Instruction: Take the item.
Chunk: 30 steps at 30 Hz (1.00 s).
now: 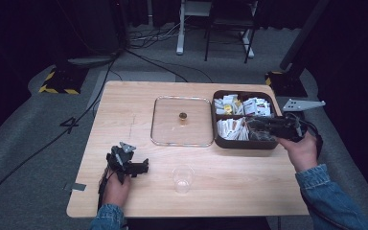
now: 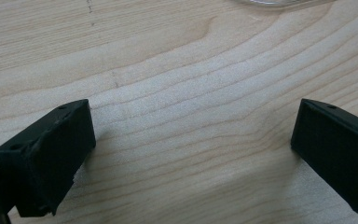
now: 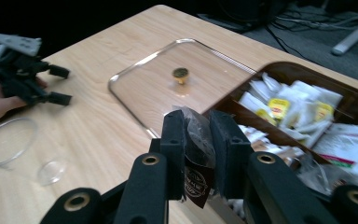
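Low in the high view, the clear cup stands empty near the table's front edge. Left gripper rests lower left, jaws wide apart over bare wood. Right gripper pinches a dark packet above the brown box of sachets, glass lid lying beside.

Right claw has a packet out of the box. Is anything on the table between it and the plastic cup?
Nothing visible blocks it. The right claw holds the dark packet at the box's near edge; bare wood lies between there and the clear cup. The glass lid lies behind that path, the left claw beyond the cup.
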Motion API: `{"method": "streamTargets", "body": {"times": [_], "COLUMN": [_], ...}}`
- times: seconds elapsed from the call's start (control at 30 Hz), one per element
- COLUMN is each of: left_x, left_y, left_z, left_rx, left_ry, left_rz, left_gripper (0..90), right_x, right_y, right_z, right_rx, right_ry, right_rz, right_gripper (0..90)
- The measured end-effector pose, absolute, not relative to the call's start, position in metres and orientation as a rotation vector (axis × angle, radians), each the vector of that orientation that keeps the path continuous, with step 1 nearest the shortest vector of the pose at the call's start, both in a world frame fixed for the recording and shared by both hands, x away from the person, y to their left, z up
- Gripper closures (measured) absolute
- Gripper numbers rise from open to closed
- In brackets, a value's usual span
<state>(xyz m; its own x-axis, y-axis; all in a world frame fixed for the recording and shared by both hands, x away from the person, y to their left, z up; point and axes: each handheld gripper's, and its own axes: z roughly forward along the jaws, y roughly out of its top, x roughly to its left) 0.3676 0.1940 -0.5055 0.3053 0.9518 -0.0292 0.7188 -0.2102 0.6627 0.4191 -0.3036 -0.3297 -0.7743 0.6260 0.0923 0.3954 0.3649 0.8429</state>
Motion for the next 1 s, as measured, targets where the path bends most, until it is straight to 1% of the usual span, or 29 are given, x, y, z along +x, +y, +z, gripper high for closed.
{"method": "streamTargets", "body": {"times": [0.13, 0.57, 1.0], "left_x": [0.368, 0.365, 0.365], "left_y": [0.194, 0.193, 0.192], "left_z": [-0.505, -0.505, -0.505], "left_rx": [2.001, 1.990, 1.986], "left_ry": [1.478, 1.504, 1.509], "left_rz": [0.526, 0.536, 0.540], "left_gripper": [0.0, 0.1, 0.0], "right_x": [0.404, 0.382, 0.370], "right_y": [-0.284, -0.234, -0.191], "right_z": [-0.323, -0.318, -0.327], "right_rx": [0.825, 0.616, 0.495], "right_ry": [2.418, 2.522, 2.626], "right_rz": [1.407, 1.470, 1.512], "right_gripper": [76.1, 76.1, 76.2]}}
